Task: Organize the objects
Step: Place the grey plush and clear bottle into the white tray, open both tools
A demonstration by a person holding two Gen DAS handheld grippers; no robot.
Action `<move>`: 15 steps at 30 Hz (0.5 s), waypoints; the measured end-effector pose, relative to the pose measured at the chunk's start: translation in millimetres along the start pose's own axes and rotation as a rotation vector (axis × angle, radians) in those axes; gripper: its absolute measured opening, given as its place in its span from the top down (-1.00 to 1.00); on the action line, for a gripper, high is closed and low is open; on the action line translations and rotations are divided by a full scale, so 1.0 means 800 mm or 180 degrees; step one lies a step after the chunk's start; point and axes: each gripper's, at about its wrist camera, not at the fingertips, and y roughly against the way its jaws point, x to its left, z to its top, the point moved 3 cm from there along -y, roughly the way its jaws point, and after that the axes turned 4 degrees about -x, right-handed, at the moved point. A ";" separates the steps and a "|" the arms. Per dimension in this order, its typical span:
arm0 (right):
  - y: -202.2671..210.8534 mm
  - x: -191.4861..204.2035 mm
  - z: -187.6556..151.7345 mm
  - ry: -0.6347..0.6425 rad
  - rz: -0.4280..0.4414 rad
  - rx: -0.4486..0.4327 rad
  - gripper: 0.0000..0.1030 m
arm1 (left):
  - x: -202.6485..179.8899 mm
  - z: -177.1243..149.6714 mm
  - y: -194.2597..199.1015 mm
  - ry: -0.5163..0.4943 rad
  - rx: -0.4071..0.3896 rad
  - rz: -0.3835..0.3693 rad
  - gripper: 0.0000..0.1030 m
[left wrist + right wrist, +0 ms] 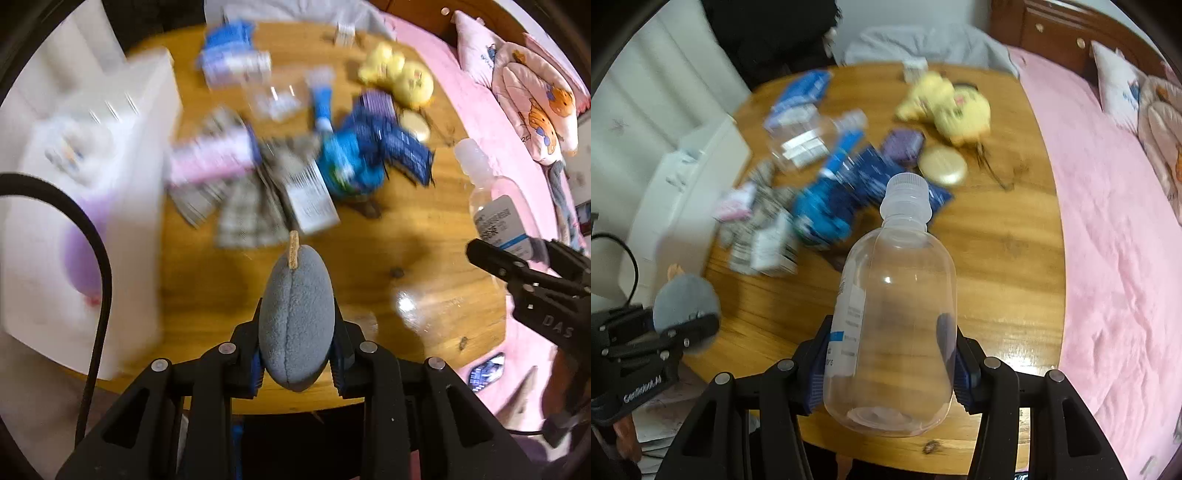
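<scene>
Both hand-held tools were loaded above a round wooden table (1004, 236) strewn with clutter. The left gripper (297, 363) was clamped on a grey fleece oval plush with a tan tab at its tip (295, 317), which stood straight out from the jaws toward twelve o'clock. The right gripper (890, 373) was closed on the lower body of a clear plastic bottle with a white screw cap and a blue-and-white label (894, 317), its cap pointing toward twelve o'clock over the pile.

In the right wrist view, the heap of blue packets (834, 199), a checked cloth (757, 221) and small boxes lay from ten to twelve o'clock of the bottle, a yellow plush toy (945, 107) at about one o'clock with a round gold tin (942, 166) just beside it, and a white storage box (683, 192) at the table's nine o'clock edge. A pink bedspread (1108, 258) filled the three o'clock side.

The risks looked plain. The bottle's smooth, rounded wall was held low, near its base, so it could pivot or slip out of the pads if swung hard. The soft plush could squeeze free the same way. Heavy blur across the table suggested quick motion, and with the two tools close together at the near edge, a hasty move could knock them against each other or sweep packets off the table.
</scene>
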 end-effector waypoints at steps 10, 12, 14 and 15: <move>0.090 0.101 0.067 0.0304 0.0245 -0.0547 -0.07 | 0.119 0.071 0.113 0.0119 -0.0706 0.0277 0.42; 0.108 0.126 0.082 0.0358 0.0321 -0.0671 -0.07 | 0.134 0.089 0.117 0.0156 -0.0805 0.0350 0.42; 0.121 0.155 0.096 0.0417 0.0394 -0.0779 -0.07 | 0.159 0.095 0.133 0.0211 -0.0922 0.0436 0.42; 0.126 0.168 0.102 0.0451 0.0417 -0.0815 -0.07 | 0.174 0.099 0.141 0.0241 -0.0976 0.0478 0.42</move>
